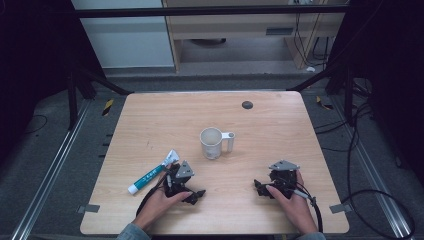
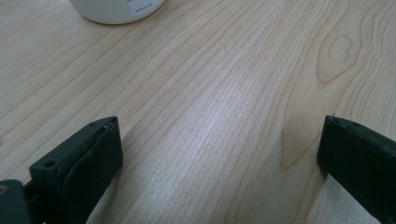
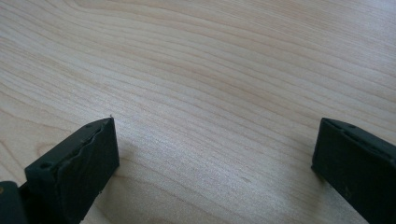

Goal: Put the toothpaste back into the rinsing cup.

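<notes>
Standing mid-table, white mug [image 1: 212, 143]; toothpaste tube [image 1: 151, 173] beside left tongs [image 1: 179, 186].

Printing visible but too small to read along the blue-green side of the toothpaste tube [image 1: 150, 176] on the bench [image 1: 280, 125]. Small dark label on the white mug [image 2: 119, 10], lettering blurred in the left gripper view. No legible text elsewhere.

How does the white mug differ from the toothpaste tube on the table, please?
The white mug stands upright with its mouth open upward; the toothpaste tube lies flat, slanted. The mug is squat, round and plain white with a handle; the tube is long, slim and teal-and-white. The tube lies by the left gripper; the mug sits mid-table. Both rest on the wooden table.
</notes>
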Motion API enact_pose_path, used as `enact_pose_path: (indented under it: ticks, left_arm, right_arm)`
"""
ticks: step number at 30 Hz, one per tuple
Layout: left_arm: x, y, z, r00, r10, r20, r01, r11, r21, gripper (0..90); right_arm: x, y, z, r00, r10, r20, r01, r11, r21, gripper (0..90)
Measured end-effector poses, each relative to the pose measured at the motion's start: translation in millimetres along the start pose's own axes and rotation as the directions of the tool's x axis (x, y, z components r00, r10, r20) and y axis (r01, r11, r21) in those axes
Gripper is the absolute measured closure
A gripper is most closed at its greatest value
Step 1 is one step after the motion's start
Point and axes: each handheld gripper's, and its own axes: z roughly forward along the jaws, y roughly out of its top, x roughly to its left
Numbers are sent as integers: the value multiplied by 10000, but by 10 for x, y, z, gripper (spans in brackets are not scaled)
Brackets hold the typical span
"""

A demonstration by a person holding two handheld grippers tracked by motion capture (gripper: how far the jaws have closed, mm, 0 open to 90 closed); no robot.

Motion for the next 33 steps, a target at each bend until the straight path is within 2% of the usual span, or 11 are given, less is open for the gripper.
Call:
enact_pose_path:
  ticks: [5, 6, 9, 11, 15, 16, 20, 23, 24, 28, 33]
  left_arm:
    - [-55, 26, 1, 9995, 286, 166, -286, 9996, -35, 50]
    - [-86, 69, -9, 9977, 648, 219, -653, 9976, 245, 55]
    - [-99, 130, -46, 9953, 970, 84, -973, 9934, 607, 58]
    - [-80, 182, -98, 9921, 1244, -179, -1222, 9882, 921, 61]
    - [-14, 286, -213, 9923, 1168, -423, -1118, 9881, 1061, 63]
    - [45, 357, -297, 9917, 1116, -639, -1023, 9858, 1334, 70]
    - [194, 479, -433, 9875, 1182, -1044, -934, 9717, 2170, 81]
    - [277, 526, -489, 9856, 1124, -1263, -791, 9668, 2432, 93]
    - [345, 568, -534, 9854, 985, -1388, -592, 9628, 2635, 97]
    - [436, 631, -612, 9876, 877, -1303, -497, 9614, 2708, 110]
    - [499, 679, -675, 9810, 1025, -1649, -488, 9521, 3018, 109]
  right_arm:
    - [1, 1, 0, 10000, 12, -2, -12, 10000, -2, 7]
    - [0, 0, 0, 10000, -3, 1, 3, 10000, -1, 7]
    - [0, 0, 0, 10000, 4, 2, -4, 10000, 4, 7]
    - [1, 1, 0, 10000, 11, -4, -11, 10000, -2, 7]
    - [1, 1, 0, 10000, 8, -2, -8, 10000, -1, 7]
    - [0, 0, 0, 10000, -4, 2, 4, 10000, 1, 7]
    - [0, 0, 0, 10000, 4, -5, -4, 10000, 2, 7]
    - [0, 1, 0, 10000, 0, -2, 0, 10000, 2, 7]
    - [-2, 0, -1, 10000, -25, -16, 25, 10000, 13, 7]
    - [-7, -2, -3, 10000, -56, -62, 56, 10000, 6, 7]
    - [-8, -2, -3, 10000, -66, -56, 66, 10000, 16, 6]
